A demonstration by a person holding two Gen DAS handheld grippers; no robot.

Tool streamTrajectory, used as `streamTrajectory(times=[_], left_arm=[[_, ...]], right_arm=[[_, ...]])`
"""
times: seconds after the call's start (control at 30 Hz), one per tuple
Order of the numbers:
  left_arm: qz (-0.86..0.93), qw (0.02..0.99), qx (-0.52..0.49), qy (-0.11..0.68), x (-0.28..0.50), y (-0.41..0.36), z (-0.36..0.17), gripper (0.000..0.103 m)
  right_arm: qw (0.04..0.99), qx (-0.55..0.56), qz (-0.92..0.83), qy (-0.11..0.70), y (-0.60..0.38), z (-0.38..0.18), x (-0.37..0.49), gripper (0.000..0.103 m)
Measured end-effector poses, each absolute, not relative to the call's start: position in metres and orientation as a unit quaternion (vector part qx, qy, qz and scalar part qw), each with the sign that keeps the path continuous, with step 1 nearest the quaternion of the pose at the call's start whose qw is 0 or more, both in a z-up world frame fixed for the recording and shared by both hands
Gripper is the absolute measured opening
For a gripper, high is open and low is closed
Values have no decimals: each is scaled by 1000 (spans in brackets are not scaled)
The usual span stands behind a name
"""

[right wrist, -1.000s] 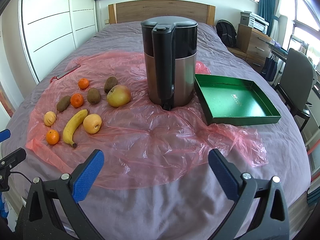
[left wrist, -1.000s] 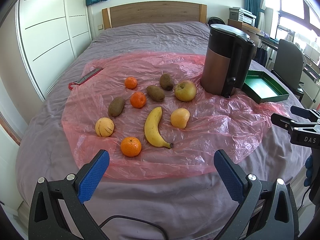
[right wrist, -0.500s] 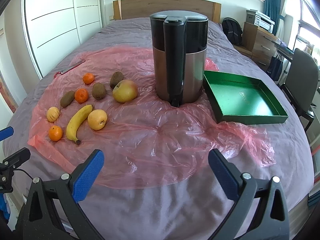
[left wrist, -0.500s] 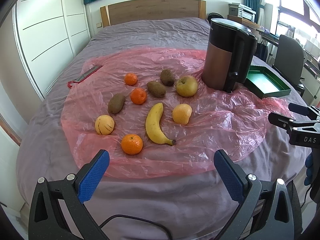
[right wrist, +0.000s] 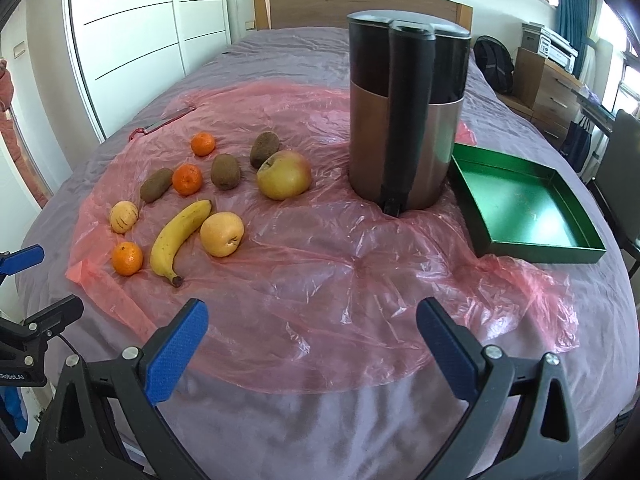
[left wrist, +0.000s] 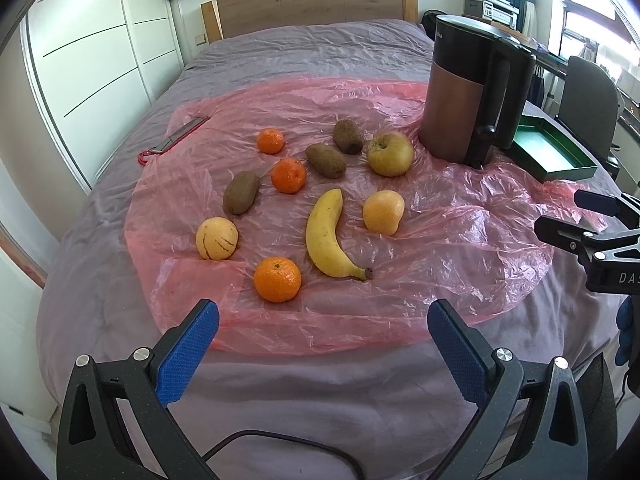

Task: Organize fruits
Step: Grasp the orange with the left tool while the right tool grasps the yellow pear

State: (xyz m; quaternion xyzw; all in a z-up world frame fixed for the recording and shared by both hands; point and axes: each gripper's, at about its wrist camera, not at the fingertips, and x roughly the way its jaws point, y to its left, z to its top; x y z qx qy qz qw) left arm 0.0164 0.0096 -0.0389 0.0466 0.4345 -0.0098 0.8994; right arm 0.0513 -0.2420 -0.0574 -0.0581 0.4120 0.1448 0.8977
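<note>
Several fruits lie on a pink plastic sheet [left wrist: 460, 240] on a bed: a banana [left wrist: 326, 236], three tangerines, the nearest [left wrist: 277, 279], three kiwis, an apple [left wrist: 390, 153], a yellow pear [left wrist: 383, 212] and a striped yellow fruit [left wrist: 216, 238]. A green tray [right wrist: 524, 204] stands empty at the right, beyond the sheet. My left gripper [left wrist: 318, 340] is open and empty, just short of the sheet's near edge. My right gripper [right wrist: 310, 336] is open and empty over the sheet's near part, right of the fruits.
A tall copper and black kettle [right wrist: 406, 112] stands between the apple and the tray. A red-handled knife [left wrist: 176, 136] lies at the sheet's far left. White wardrobes stand on the left; a chair [left wrist: 588, 96] and desk are on the right.
Both grippers have moved slightly forward toward the sheet, so the fruits look nearer. Both stay open and empty. No fruit has moved.
</note>
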Motion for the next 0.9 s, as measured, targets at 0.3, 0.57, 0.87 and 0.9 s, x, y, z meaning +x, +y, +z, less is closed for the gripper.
streamTrajectory(times=[0.3,0.57,0.87,0.9], left_arm=[[-1,887,61,457,33,23,-52,102],[16,873,53,485,52,43,-71,102],[31,872,-30,488,65,98,-78,98],[25,871,-42,488,67,100,-79,92]], right_arm=[[881,-74,199,424,-199,-70,77,103],[866,-90,237,431,-163,-80,99,103],[852,-113,270,433,-130,-96,124,103],[851,-114,271,435,-128,-99,126,103]])
